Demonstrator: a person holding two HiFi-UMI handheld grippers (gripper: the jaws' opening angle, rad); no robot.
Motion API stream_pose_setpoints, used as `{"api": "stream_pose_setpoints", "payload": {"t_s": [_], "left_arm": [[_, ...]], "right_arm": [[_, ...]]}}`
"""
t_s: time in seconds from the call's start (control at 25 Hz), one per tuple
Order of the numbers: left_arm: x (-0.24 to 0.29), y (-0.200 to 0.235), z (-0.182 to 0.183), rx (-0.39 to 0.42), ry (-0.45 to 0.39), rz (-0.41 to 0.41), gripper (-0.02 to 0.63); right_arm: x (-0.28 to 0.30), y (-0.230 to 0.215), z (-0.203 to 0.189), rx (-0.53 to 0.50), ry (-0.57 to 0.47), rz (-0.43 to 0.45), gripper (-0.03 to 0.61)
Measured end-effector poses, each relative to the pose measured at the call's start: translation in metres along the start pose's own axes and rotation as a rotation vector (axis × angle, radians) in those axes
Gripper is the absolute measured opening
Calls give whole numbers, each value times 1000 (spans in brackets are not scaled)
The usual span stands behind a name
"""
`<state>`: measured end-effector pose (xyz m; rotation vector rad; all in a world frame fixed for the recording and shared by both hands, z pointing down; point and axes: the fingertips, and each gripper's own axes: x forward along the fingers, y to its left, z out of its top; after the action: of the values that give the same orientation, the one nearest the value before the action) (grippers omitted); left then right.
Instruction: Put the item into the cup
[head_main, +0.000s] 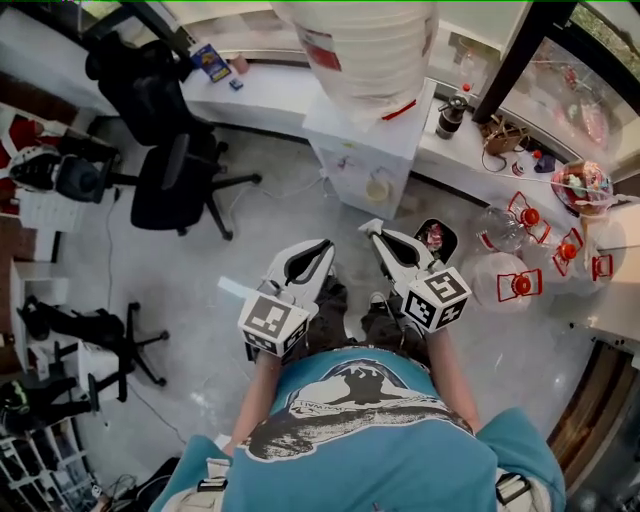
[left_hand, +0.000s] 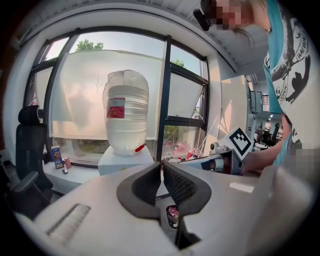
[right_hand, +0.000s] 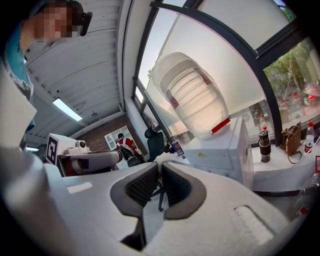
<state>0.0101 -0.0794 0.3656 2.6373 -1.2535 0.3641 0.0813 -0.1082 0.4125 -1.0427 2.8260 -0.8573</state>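
Nearest the head camera, a teal printed shirt (head_main: 370, 450) fills the lower edge. Just beyond it the two grippers are held side by side, well above the grey floor (head_main: 200, 290). The left gripper (head_main: 322, 246) and the right gripper (head_main: 372, 228) are both seen with jaws drawn together and nothing carried. Just past the right gripper's tips a small black round container (head_main: 434, 238) is seen with something red and white in it. It may be the cup, or only a bin on the floor; it is too small to tell. Clear plastic jars with red clasps (head_main: 520, 285) are ranged further right. The item itself cannot be singled out.

In the left gripper view the dark ribbed pads are met at their tips with nothing between them. A large translucent white water bottle (left_hand: 126, 110) on its white stand (left_hand: 125, 161) is faced.

In the right gripper view the pads are likewise pressed together on nothing. The same bottle is faced, and neither cup nor item is shown.

The task is judged not yet begun, with only the approach in hand. For the next move, the item must be located, a gripper lowered towards it, and that gripper's jaws parted before any grasp.
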Motion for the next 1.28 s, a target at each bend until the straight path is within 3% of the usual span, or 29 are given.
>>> {"api": "stream_pose_setpoints", "payload": {"t_s": [0.4, 0.8, 1.28], "left_arm": [[25, 43, -7, 28, 53, -179, 31], [50, 75, -12, 59, 48, -336, 29], [67, 95, -58, 92, 91, -470, 32]], "right_arm": [[38, -21, 0, 42, -23, -158, 25], [66, -38, -6, 48, -41, -306, 25], [90, -76, -48, 81, -2, -443, 25]]}}
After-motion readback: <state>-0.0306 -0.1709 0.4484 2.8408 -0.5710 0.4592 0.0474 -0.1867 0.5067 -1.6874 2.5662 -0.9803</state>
